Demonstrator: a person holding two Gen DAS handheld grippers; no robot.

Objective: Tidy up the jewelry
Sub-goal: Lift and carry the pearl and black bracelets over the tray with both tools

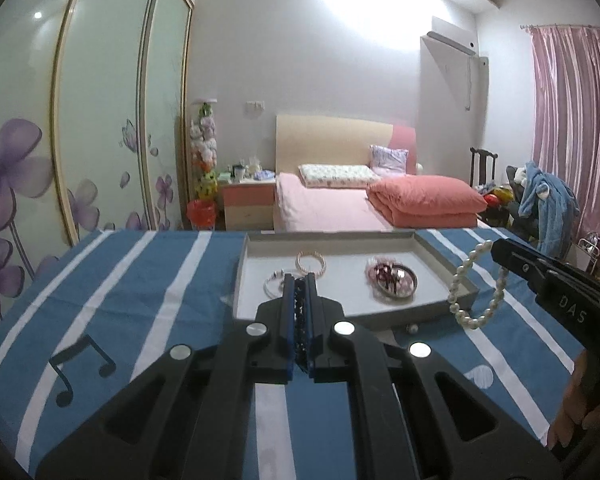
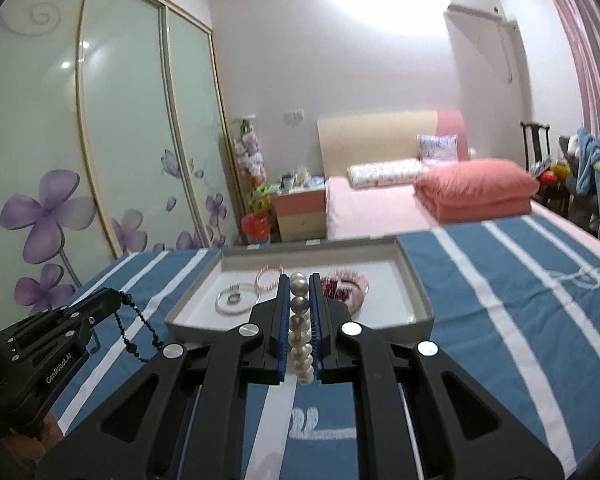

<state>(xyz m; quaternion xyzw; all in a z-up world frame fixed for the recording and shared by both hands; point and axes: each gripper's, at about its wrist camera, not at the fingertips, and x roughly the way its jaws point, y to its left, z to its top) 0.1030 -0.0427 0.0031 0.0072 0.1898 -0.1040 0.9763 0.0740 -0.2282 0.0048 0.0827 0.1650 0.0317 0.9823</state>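
Both jaws clamped, left gripper (image 1: 299,280) on the dark bead bracelet (image 2: 138,330), right gripper (image 2: 299,282) on the pearl bracelet (image 1: 476,286), both loops dangling just short of the grey tray (image 1: 430,252); I'd carry them over bare tray floor, lower, then release.

Glossy pearl bracelet (image 1: 476,288), dark faceted bead strand (image 2: 138,330), matt grey cardboard tray (image 1: 432,256), striped blue cloth (image 1: 148,280), matt black plastic fingers (image 1: 288,300).
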